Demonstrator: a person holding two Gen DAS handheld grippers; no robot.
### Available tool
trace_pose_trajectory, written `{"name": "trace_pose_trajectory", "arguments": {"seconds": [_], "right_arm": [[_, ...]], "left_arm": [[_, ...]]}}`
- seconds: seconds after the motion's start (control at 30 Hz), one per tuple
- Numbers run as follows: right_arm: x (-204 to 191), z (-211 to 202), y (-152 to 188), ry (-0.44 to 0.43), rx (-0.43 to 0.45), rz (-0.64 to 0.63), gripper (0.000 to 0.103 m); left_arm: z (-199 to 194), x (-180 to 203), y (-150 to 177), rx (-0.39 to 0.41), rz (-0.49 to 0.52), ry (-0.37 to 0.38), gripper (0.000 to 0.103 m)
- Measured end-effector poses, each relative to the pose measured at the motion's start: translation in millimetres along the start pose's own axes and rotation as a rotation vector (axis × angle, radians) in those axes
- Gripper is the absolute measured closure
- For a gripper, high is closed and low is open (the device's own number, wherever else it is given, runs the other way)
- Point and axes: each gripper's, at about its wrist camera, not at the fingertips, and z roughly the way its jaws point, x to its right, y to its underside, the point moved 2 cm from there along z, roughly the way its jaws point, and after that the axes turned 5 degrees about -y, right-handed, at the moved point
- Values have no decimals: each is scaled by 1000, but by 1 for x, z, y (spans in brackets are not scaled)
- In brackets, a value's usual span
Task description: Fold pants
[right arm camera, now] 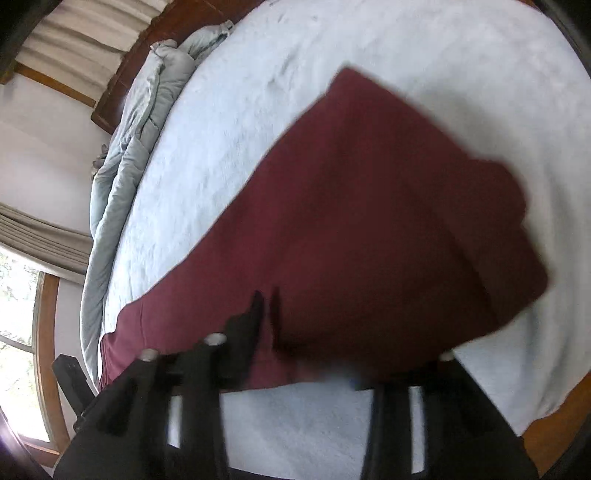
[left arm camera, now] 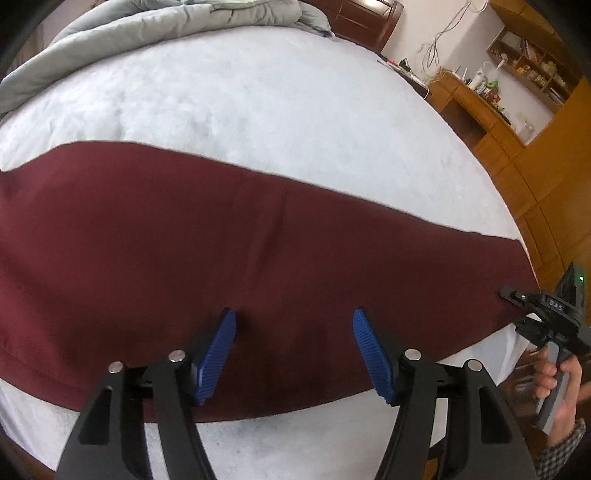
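Observation:
Dark red pants lie flat across the white bed, stretched from left to right. My left gripper is open, its blue pads hovering over the near edge of the pants, holding nothing. My right gripper shows at the far right of the left wrist view, at the right end of the pants. In the blurred right wrist view the pants fill the middle, and the right gripper has cloth draped over its right finger; only the left finger shows.
A grey-green quilt is bunched along the far side of the bed; it also shows in the right wrist view. Wooden desk and shelves stand to the right. A window is on the left.

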Motion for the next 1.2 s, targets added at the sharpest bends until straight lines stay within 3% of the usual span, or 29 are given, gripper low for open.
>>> {"name": "trace_pose_trajectory", "arguments": {"seconds": [0.13,0.17,0.2,0.27,0.33,0.43,0.53,0.63,0.7,0.8,0.87,0.97,1.07,1.13,1.2], "right_arm": [[14,-19,-6,-20,50,66,50],[21,-20,-8,-26,54,89,57],[30,-18,-10,-39,51,123,75],[31,-20,-16,-111,68,143,86],[13,-34,-19,-169,124,56,88],[-51,-61,-16,-291,208,-224,88],[-81,-70,-10,-376,202,-380,88],[-51,-55,-20,-196,176,-283,88],[-10,-35,-28,-63,111,-129,88],[25,-12,-21,32,21,-42,85],[30,-6,-14,65,25,-45,83],[31,-9,-14,75,25,-9,52],[33,-25,-12,126,42,-11,46],[36,-44,-6,136,68,8,48],[38,-52,-7,110,92,24,79]], "left_arm": [[9,12,2,-3,65,-29,34],[16,10,9,-22,78,-46,33],[17,11,11,-15,83,-48,32],[16,14,12,-2,99,-47,27],[16,16,12,-2,106,-43,27],[15,15,13,6,95,-31,27],[17,18,14,11,93,-36,25],[14,16,16,5,104,-47,23],[13,14,16,2,88,-41,23],[9,9,14,0,36,-13,23],[6,6,12,6,4,-2,23],[8,6,12,-6,-12,10,23],[10,9,13,-7,5,3,23],[10,8,13,-10,3,5,23],[10,7,12,-12,-2,7,23]]}}
